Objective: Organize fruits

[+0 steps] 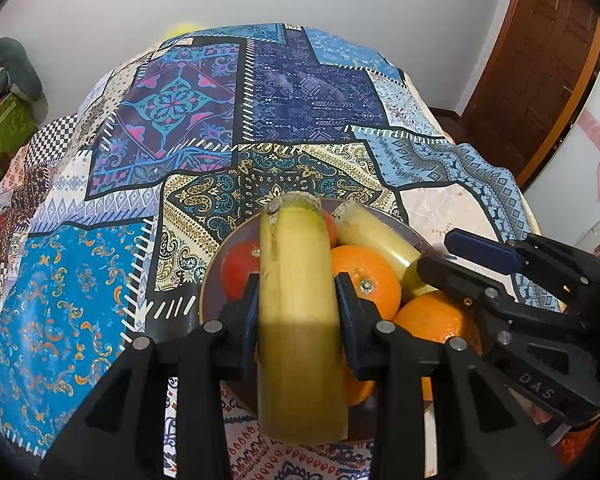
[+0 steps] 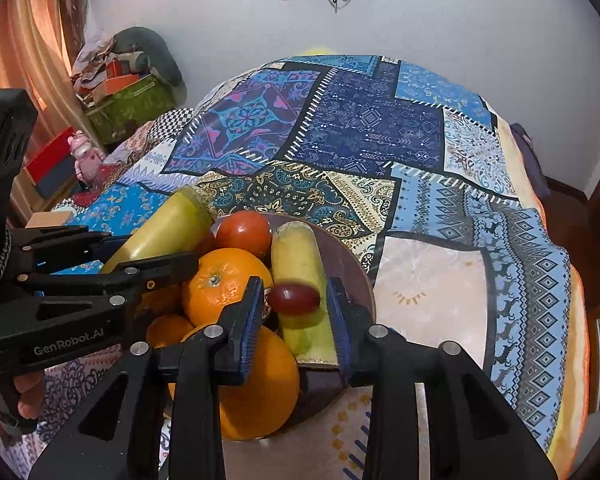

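Observation:
A brown bowl (image 1: 414,236) on the patchwork cloth holds oranges (image 1: 366,276), a red tomato (image 1: 240,266) and a banana (image 1: 374,238). My left gripper (image 1: 298,300) is shut on a second banana (image 1: 296,280) and holds it over the bowl; it shows at the left of the right wrist view (image 2: 168,226). My right gripper (image 2: 294,306) is open above the bowl (image 2: 360,276). A small red grape (image 2: 294,298), blurred, is between its fingers without touching them, over the banana lying in the bowl (image 2: 300,264). Oranges (image 2: 224,284) and the tomato (image 2: 244,232) lie beside it.
The table carries a blue patchwork cloth (image 1: 300,96). A wooden door (image 1: 540,60) stands at the right. Boxes and clutter (image 2: 128,92) and a pink toy (image 2: 86,156) sit left of the table. A white wall is behind.

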The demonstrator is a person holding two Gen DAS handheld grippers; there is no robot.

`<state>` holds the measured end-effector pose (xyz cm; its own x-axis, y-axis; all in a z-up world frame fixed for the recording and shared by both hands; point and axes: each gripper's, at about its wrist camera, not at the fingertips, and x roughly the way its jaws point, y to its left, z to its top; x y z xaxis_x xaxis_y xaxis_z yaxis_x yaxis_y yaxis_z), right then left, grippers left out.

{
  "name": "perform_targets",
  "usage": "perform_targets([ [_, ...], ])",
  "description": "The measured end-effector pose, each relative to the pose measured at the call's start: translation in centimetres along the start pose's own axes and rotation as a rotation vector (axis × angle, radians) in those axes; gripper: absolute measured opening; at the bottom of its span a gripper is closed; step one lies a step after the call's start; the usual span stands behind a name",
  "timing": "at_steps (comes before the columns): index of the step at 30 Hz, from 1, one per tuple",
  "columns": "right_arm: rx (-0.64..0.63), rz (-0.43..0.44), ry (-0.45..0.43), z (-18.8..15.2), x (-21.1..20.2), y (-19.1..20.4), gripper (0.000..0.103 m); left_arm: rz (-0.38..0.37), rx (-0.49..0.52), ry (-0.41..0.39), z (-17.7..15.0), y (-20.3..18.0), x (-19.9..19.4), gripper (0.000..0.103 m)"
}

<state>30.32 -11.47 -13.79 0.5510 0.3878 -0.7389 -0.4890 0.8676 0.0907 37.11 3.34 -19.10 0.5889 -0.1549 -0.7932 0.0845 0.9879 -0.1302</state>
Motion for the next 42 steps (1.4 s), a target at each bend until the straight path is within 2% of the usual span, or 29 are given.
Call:
perform_targets([
  [2, 0.004, 0.002, 0.001, 0.1, -0.1, 0.0, 0.042, 0.009, 0.011, 0.002, -0.2, -0.1, 0.0, 0.036],
  [4, 0.004, 0.003, -0.004, 0.1, -0.2, 0.1, 0.045, 0.02, 0.023, 0.002, -0.2, -0.3, -0.1, 0.036],
  [9, -0.011, -0.01, -0.02, 0.0, -1.2, 0.4, 0.045, 0.037, 0.042, -0.007, -0.2, -0.7, -1.0, 0.036],
  [13, -0.003, -0.009, -0.057, 0.3, -3.3, 0.4, 0.045, 0.038, 0.03, -0.052, 0.0, -0.7, -3.5, 0.036],
  [17, 0.013, -0.009, -0.127, 0.9, -7.0, 0.6, 0.045, 0.04, 0.016, -0.169, -0.1, -1.0, -9.0, 0.036],
  [21, 0.019, -0.007, -0.231, 1.2, -12.5, 1.4, 0.045, 0.041, 0.021, -0.288, -0.8, -2.0, -15.1, 0.036],
  [26, 0.024, 0.004, -0.366, 0.6, -19.7, 3.3, 0.05, 0.066, 0.045, -0.449, -2.8, -4.1, -23.3, 0.036],
  [29, 0.021, 0.008, -0.435, -0.3, -23.6, 4.7, 0.05, 0.061, 0.043, -0.512, -4.2, -5.1, -27.0, 0.037],
  [32, 0.022, 0.017, -0.494, -1.6, -26.9, 6.2, 0.052, 0.055, 0.045, -0.575, -5.9, -6.1, -30.5, 0.042],
  [34, 0.02, 0.02, -0.527, -2.6, -28.8, 7.0, 0.053, 0.056, 0.046, -0.626, -7.4, -6.7, -32.9, 0.057],
  [37, 0.011, 0.023, -0.559, -3.8, -30.6, 8.2, 0.056, 0.069, 0.052, -0.68, -9.3, -7.3, -35.3, 0.063],
  [39, 0.005, 0.021, -0.569, -4.6, -31.2, 8.9, 0.063, 0.072, 0.06, -0.694, -10.3, -7.6, -36.4, 0.068],
  [41, 0.009, 0.008, -0.585, -5.3, -31.6, 9.4, 0.076, 0.076, 0.061, -0.709, -11.2, -7.9, -37.2, 0.073],
  [42, 0.01, 0.002, -0.589, -5.4, -31.5, 9.5, 0.078, 0.078, 0.066, -0.716, -11.6, -8.1, -37.4, 0.077],
])
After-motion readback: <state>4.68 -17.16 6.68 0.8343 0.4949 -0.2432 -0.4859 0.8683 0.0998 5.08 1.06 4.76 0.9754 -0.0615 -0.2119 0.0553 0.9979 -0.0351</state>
